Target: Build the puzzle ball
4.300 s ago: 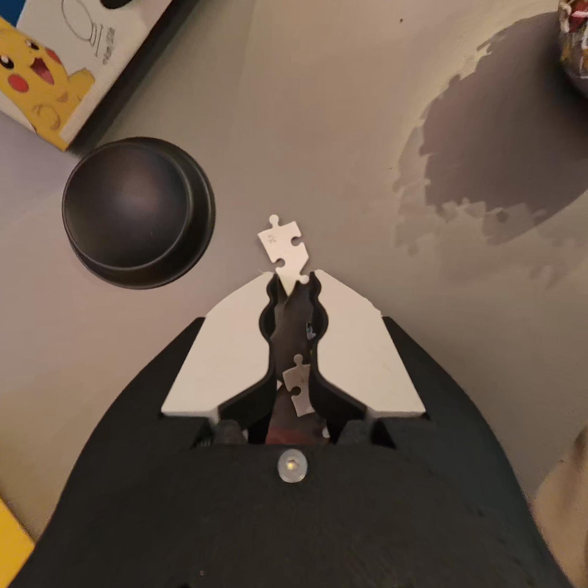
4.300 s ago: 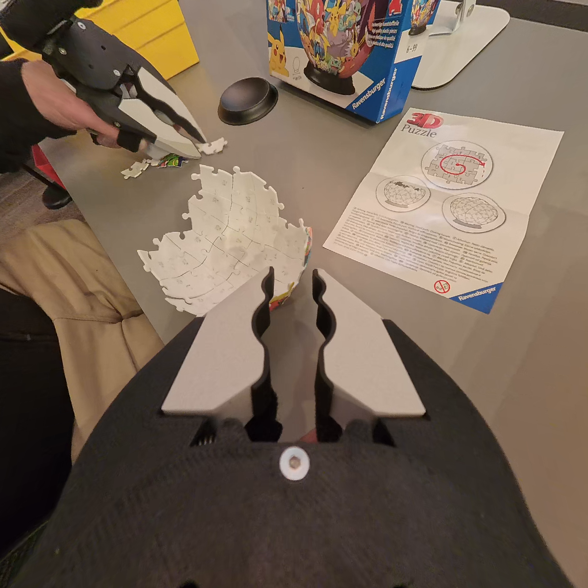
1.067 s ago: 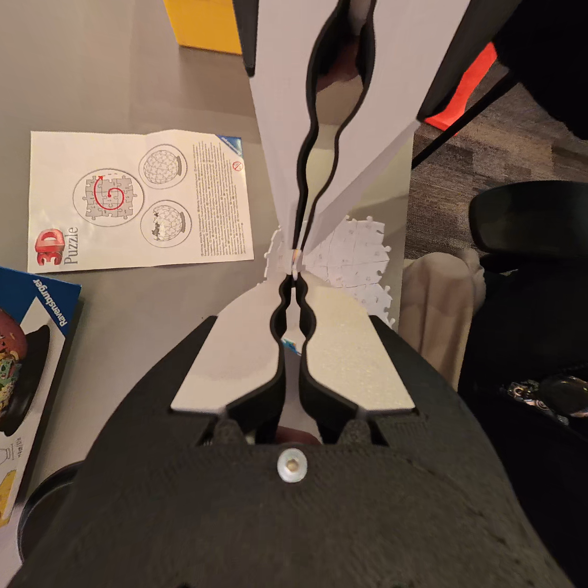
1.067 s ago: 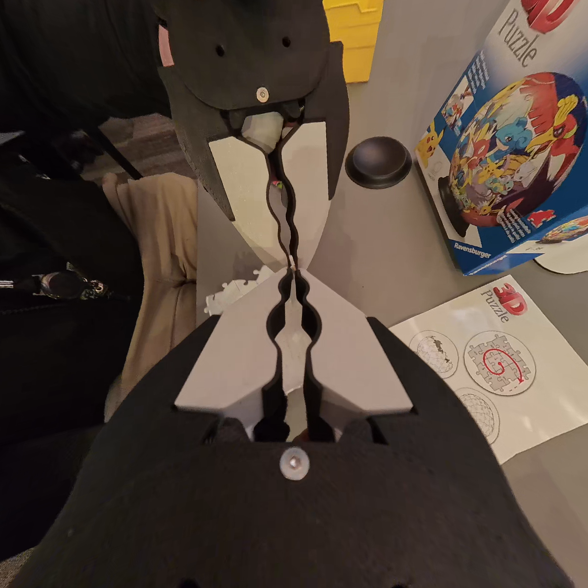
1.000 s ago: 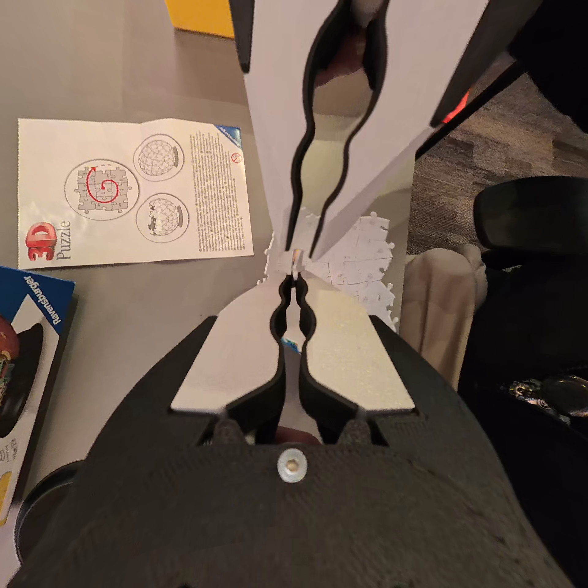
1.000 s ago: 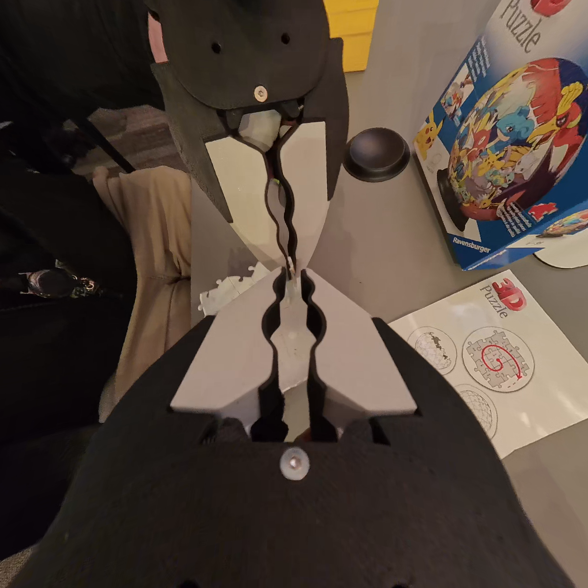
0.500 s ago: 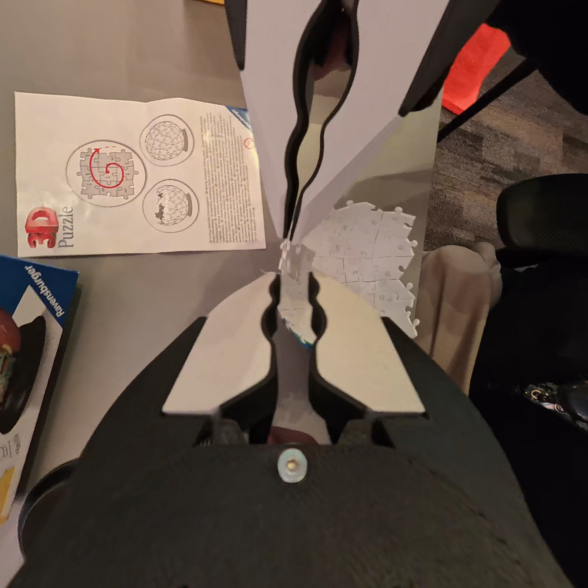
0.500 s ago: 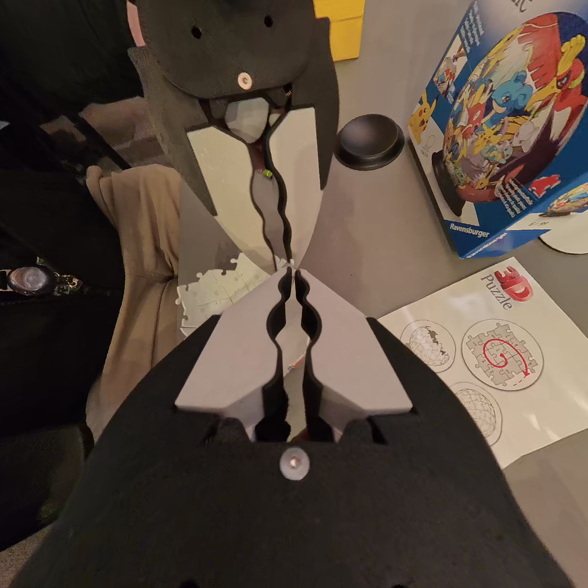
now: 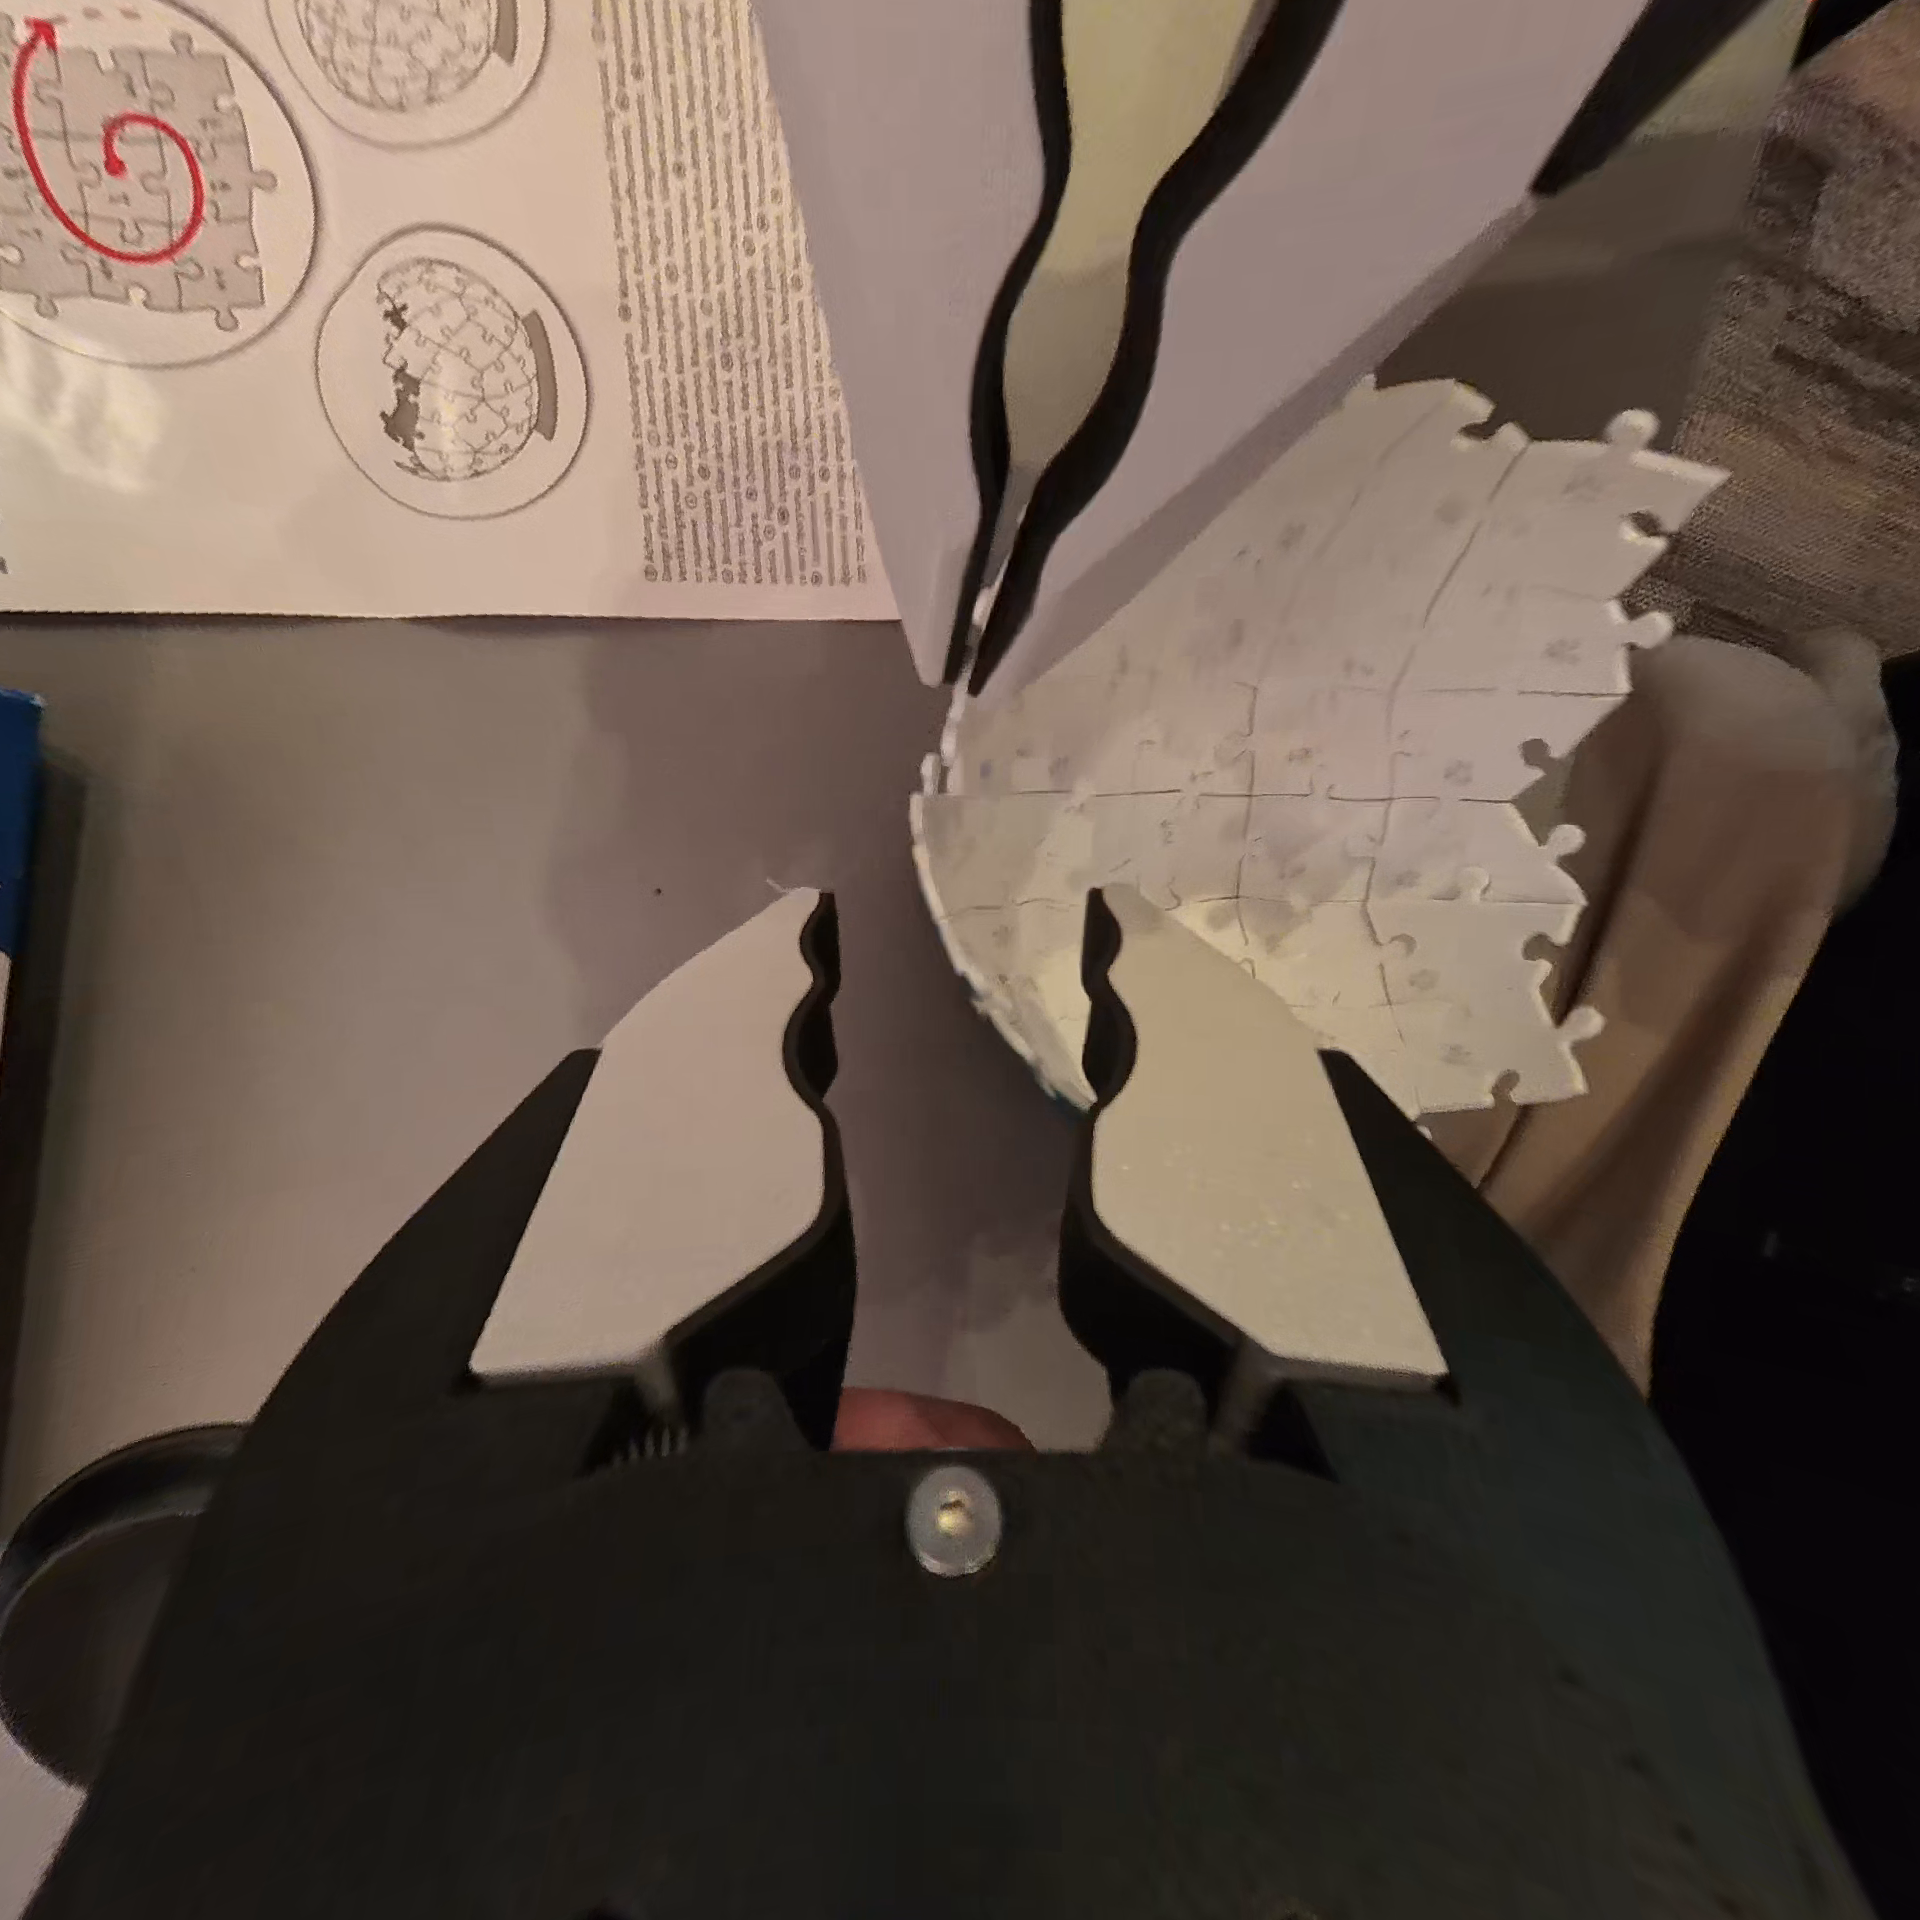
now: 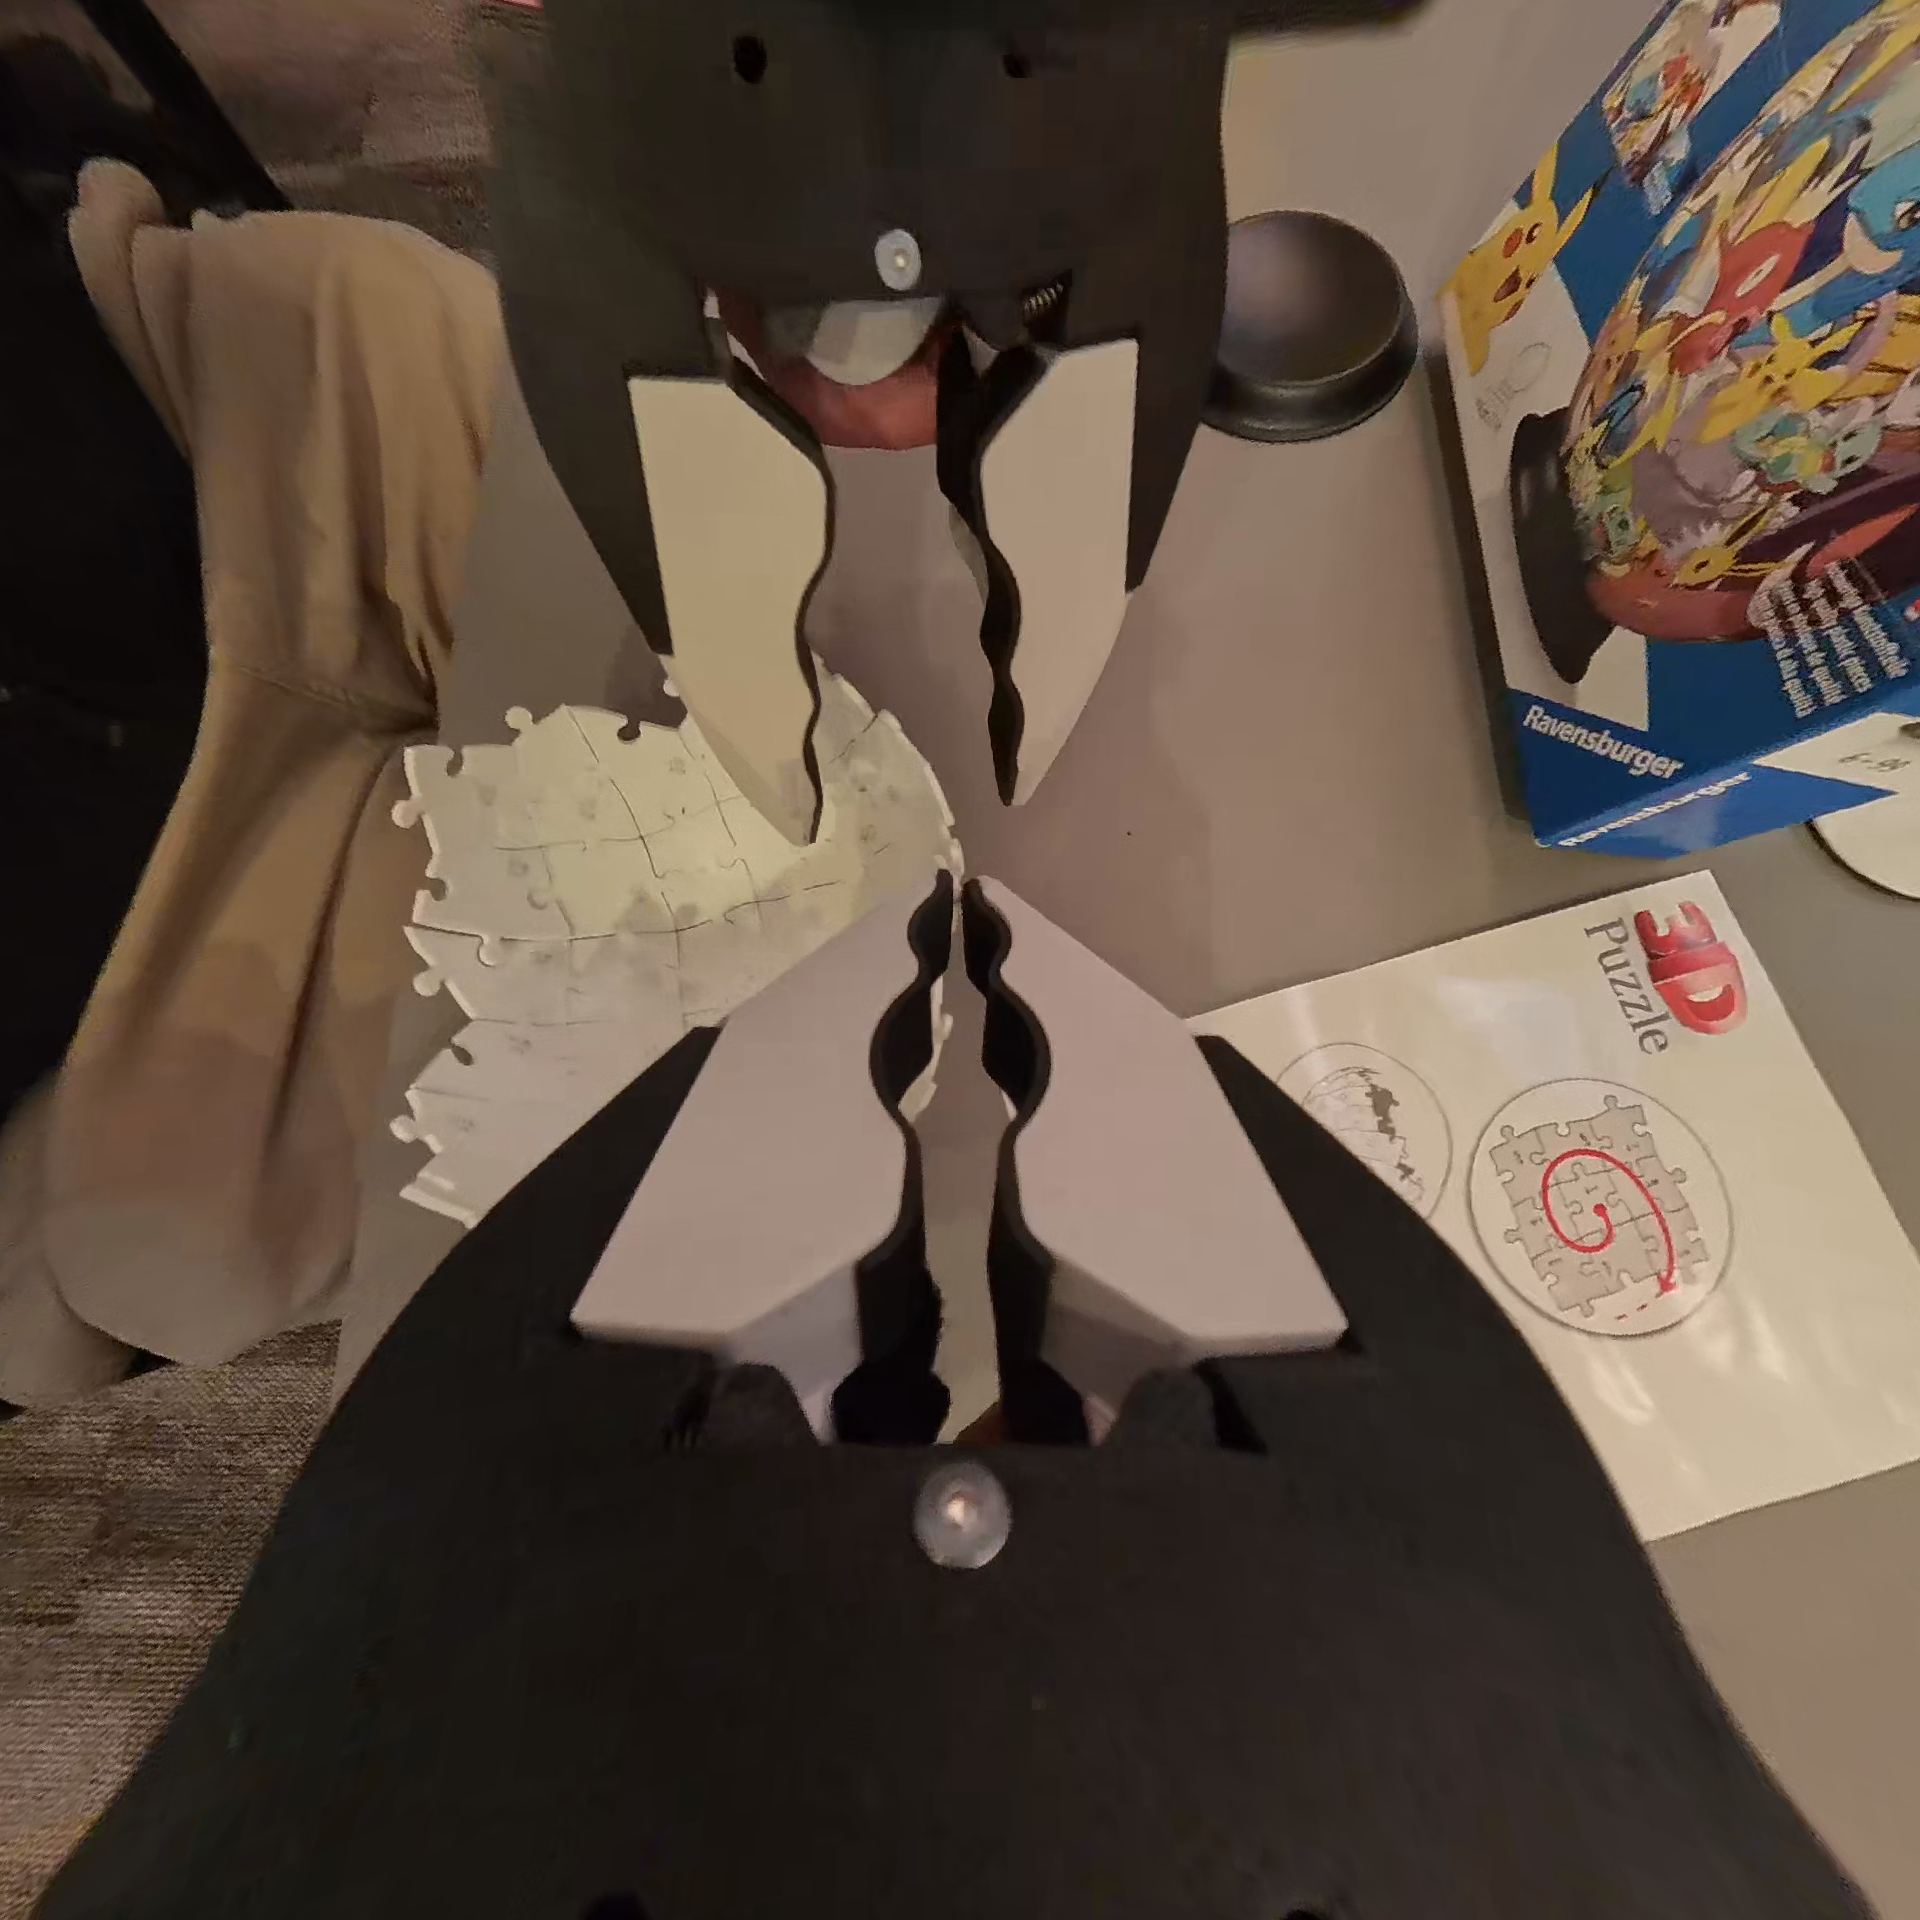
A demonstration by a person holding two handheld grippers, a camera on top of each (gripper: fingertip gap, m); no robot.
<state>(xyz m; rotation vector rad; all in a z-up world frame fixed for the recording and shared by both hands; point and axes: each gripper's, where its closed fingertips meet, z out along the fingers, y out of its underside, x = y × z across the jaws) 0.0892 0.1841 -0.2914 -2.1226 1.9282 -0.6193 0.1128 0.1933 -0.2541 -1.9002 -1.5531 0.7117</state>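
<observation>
Two grippers face each other tip to tip over the grey desk (image 9: 364, 831). My left gripper (image 9: 956, 899) stands wide, its fingers spread with nothing between them; one finger tip reaches over the inside of the half-built puzzle ball (image 9: 1299, 790). My right gripper (image 10: 956, 883) is pinched nearly closed on the rim of that shell, the thin white edge caught right at its tips. In the left wrist view the right gripper (image 9: 961, 665) comes down from the top, its tips meeting on the shell's upper edge.

The puzzle ball is an open curved bowl of joined pieces, its white inner side turned towards me and its knobbed edge running free along the far side. It sits at the desk's edge, beside a beige cloth (image 10: 260, 623) that hangs down past the desk.

The instruction sheet (image 10: 1558, 1195) lies flat on the desk, near my right gripper, apart from the shell. Beyond it stands the blue puzzle box (image 10: 1714, 468), and just beside the box rests the black round stand (image 10: 1320, 332), partly hidden behind my left gripper (image 10: 909, 810).
</observation>
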